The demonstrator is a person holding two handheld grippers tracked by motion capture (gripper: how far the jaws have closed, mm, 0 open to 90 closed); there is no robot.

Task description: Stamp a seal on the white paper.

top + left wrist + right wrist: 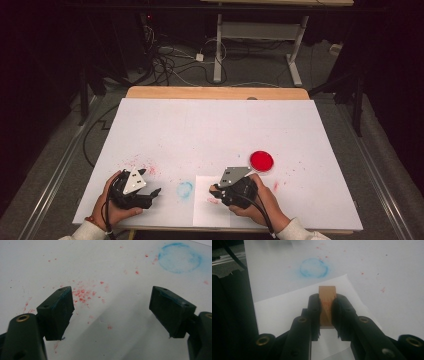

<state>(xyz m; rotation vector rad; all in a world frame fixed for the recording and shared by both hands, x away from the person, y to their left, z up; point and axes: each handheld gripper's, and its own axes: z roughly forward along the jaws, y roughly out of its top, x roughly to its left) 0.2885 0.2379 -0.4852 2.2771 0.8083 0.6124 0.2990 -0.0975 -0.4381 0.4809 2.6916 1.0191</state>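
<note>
While clamped: wooden block (327,305), right tongs (326,315)

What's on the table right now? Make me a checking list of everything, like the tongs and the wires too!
Surface: white table cover, red speckles, one blue ring stain.
Job's things: wooden block clamped in the right tongs; it sits over a white paper sheet; red round dish beside them.
Clutter: nothing seen beyond the stains.
Grippers: left tongs open, holding nothing, above the red speckles; right tongs shut on the block.
Cables: one trails from each gripper; a tangle lies on the floor.
Surroundings: dark room, second table frame behind.
</note>
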